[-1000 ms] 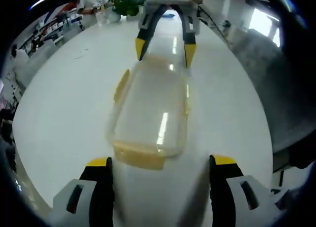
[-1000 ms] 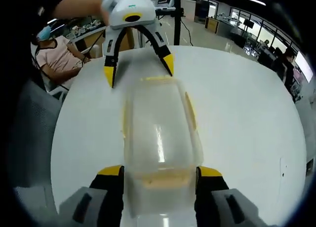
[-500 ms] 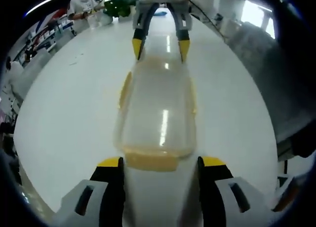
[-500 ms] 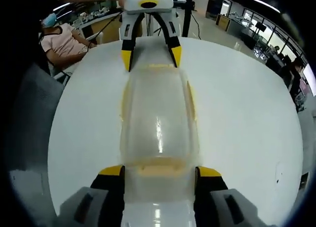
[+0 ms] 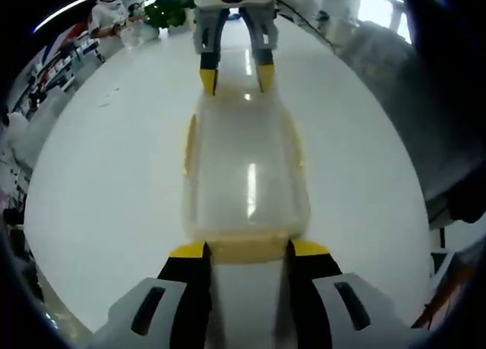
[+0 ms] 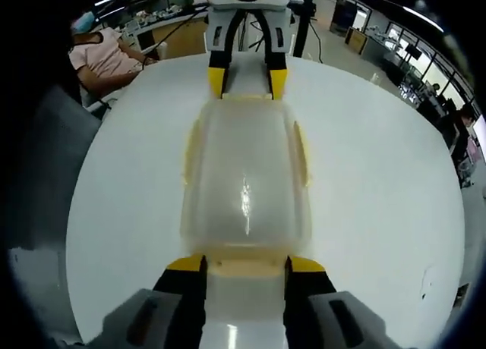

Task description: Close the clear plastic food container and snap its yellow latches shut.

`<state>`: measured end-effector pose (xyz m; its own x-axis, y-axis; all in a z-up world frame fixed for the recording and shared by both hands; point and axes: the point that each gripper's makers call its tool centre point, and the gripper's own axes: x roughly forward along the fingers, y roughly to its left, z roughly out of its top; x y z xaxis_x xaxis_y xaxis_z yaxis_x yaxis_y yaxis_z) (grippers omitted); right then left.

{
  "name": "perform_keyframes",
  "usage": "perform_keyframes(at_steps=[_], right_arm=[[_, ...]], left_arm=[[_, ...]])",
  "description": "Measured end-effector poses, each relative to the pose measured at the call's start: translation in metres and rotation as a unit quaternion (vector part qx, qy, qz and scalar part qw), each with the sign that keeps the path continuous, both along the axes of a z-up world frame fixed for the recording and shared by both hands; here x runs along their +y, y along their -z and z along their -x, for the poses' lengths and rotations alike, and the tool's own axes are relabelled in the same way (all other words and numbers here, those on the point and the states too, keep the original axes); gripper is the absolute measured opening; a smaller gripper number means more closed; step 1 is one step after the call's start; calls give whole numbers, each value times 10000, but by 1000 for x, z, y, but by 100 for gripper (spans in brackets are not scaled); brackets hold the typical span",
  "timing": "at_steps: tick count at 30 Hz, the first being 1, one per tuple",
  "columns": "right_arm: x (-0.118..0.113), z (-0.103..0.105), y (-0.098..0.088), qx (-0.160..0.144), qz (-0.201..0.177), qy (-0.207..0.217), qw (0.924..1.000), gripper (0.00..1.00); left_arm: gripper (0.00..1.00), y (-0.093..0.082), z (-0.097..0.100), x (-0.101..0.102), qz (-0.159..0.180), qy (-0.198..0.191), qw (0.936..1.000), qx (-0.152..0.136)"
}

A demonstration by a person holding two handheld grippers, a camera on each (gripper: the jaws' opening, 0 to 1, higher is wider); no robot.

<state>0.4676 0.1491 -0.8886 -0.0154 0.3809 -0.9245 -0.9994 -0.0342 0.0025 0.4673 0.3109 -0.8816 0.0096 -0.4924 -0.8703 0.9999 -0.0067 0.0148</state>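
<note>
A clear plastic container (image 5: 247,167) (image 6: 244,183) with its lid on lies lengthwise on the white round table (image 5: 99,182). Yellow latches run along its long sides (image 5: 190,144) (image 6: 302,153). My left gripper (image 5: 248,249) has its jaws drawn in against the near end latch (image 5: 248,247). My right gripper (image 6: 244,264) holds the opposite end latch (image 6: 246,267) the same way. Each gripper faces the other across the container: the right one (image 5: 231,77) in the left gripper view, the left one (image 6: 247,82) in the right gripper view.
The table (image 6: 380,182) spreads wide on both sides of the container. A person in pink (image 6: 99,57) sits by the table's far edge. A green plant (image 5: 167,7) and a person in white (image 5: 110,7) are beyond the other end.
Both grippers have moved in along the container and narrowed their jaws from wide open until they meet the end latches. The container now lies straight between them.
</note>
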Motion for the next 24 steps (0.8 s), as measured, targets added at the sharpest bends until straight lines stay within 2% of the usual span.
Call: perform_keyframes(at_steps=[3,6,17,24], right_arm=[[1,0,1,3,-23,-18,10000,38],[1,1,1,-7,46,31,10000,38],[0,0,0,16,-13,5,10000,36],[4,7,-8,34,30,16,10000,36]], left_arm=[[39,1,1,-2,-138,20,9999,-84],[39,2,-2,-1,-152,27,9999,-46],[36,2,-3,0,-17,-296,9996,21],[35,-4,1,3,-225,-297,9993,-82]])
